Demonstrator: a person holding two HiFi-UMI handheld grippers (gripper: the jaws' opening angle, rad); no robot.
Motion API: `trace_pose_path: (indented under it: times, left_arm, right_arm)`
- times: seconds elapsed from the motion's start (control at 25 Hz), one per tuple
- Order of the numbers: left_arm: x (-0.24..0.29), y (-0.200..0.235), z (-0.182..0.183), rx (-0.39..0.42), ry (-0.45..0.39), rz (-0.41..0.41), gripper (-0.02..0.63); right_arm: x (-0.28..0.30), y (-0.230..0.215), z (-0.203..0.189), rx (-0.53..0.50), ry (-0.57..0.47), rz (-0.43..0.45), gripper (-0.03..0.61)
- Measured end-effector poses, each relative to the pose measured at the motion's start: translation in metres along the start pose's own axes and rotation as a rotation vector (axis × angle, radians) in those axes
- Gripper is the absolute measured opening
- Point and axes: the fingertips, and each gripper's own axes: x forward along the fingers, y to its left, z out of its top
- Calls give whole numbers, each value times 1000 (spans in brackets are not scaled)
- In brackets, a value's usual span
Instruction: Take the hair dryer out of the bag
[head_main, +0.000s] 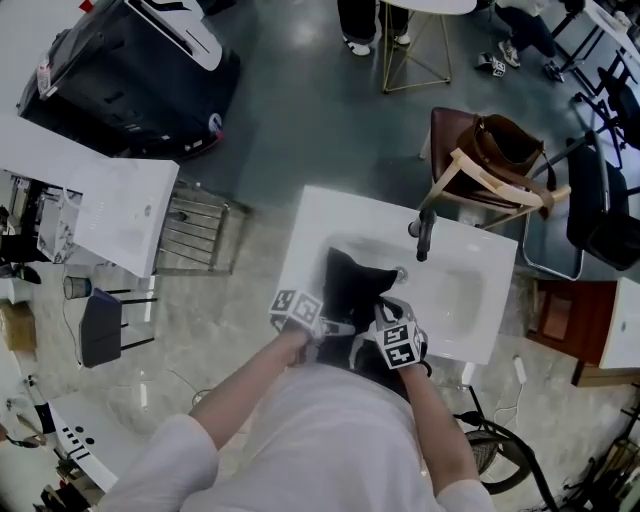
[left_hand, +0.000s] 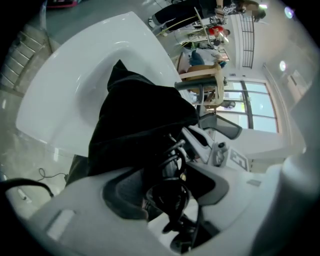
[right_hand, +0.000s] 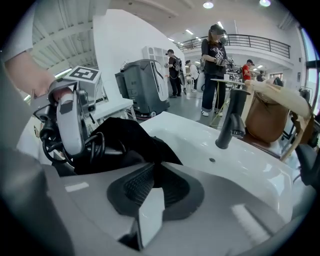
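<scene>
My left gripper (left_hand: 167, 189) stood wide around the black hair dryer (left_hand: 170, 172), its pads bearing on a tangle of looped black cord and the dark body behind it. This was right at the mouth of the soft black cloth bag (left_hand: 140, 115), which lay slumped in the white ceramic basin (right_hand: 250, 170). My right gripper (right_hand: 152, 172) was narrow, a slim gap showing between the pads, with the bag's hem lying at the tips rather than plainly pinched. I judged the dryer rigid, fairly hefty and smooth-shelled, so its body or handle was the place to grip; the springy cord would slip or uncoil if it alone bore the weight. The limp bag would ride up with the dryer unless held down by its rim, and the cord loops could snag on the cloth. The black metal tap (right_hand: 231, 120) stood beyond the bag at the basin's far edge, and a wooden chair (head_main: 470, 175) was well behind, out of the way
</scene>
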Motion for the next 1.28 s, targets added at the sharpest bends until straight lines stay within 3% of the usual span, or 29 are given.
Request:
trace_pose_path:
  times: [0.44, 0.6, 0.72, 0.84, 1.04, 1.28]
  left_arm:
    - [-15, -10, -22, -103, -62, -164, 241]
    - [-20, -15, -28, -89, -72, -195, 241]
    - [-19, -15, -30, -19, -68, -136, 241]
    - [-19, -9, -31, 19, -67, -83, 241]
    - [-25, 4, -30, 73, -47, -1, 241]
    - [-31, 13, -35, 203, 11, 127, 241]
  right_arm:
    - [2, 7, -9, -108, 55, -85, 23]
    - [0, 7, -13, -108, 63, -97, 23]
    - [-2, 13, -5, -46, 15, -52, 26]
    - [-9, 24, 3, 5, -40, 35, 74]
    - [-21, 38, 13, -26, -97, 118, 174]
    - [-40, 54, 47, -18, -208, 185, 196]
